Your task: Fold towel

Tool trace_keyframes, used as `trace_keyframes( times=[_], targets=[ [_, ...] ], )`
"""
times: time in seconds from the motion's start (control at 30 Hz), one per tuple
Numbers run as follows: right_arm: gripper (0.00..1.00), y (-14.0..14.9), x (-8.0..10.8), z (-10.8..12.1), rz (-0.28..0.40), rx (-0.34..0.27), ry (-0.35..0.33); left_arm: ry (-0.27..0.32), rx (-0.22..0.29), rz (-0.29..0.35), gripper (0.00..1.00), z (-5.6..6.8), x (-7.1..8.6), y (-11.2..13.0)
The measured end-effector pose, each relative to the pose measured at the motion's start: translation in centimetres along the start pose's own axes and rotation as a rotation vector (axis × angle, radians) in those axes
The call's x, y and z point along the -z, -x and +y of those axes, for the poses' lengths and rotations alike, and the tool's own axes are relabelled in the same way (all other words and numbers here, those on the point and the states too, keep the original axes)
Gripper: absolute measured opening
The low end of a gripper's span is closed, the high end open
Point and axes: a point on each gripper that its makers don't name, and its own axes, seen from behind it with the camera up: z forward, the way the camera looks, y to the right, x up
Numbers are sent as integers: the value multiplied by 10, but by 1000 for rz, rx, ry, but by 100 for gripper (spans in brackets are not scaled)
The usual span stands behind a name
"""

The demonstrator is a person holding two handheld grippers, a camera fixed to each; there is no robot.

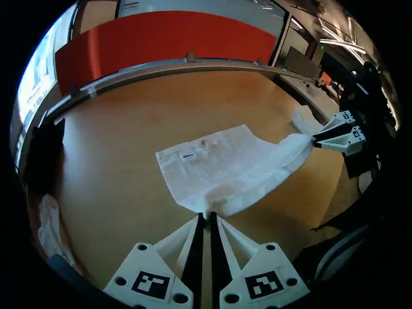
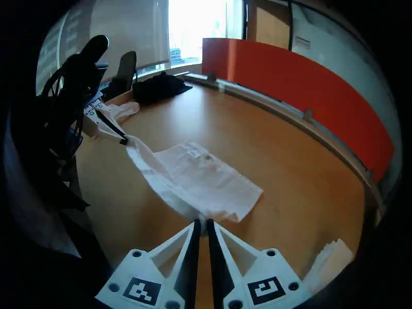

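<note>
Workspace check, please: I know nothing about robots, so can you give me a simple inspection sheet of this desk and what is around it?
Surface: wooden table, smooth light-brown top.
Job's things: white towel, mostly lying flat, with its near edge lifted between the two claws.
Clutter: dark bundle at the window end; spare white cloths near the table edge.
Claws: left claw shut on one towel corner; right claw shut on another corner.
Cables: nothing seen.
Surroundings: red partition along the table's far side, bright window, office chair.
</note>
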Motion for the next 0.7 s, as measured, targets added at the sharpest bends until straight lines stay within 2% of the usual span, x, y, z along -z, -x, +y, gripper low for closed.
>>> trace_keyframes(
  times=[0.27, 0.5, 0.7],
  targets=[
    [11, -1, -15, 17, -12, -5, 14, -18, 13, -3, 9, -11, -16, -14],
    [11, -3, -35, 42, -29, 4, 34, -36, -2, -18, 9, -24, -39, -29],
    [11, -3, -55, 62, -44, -10, 41, -43, 6, -37, 9, -35, -59, -38]
  ],
)
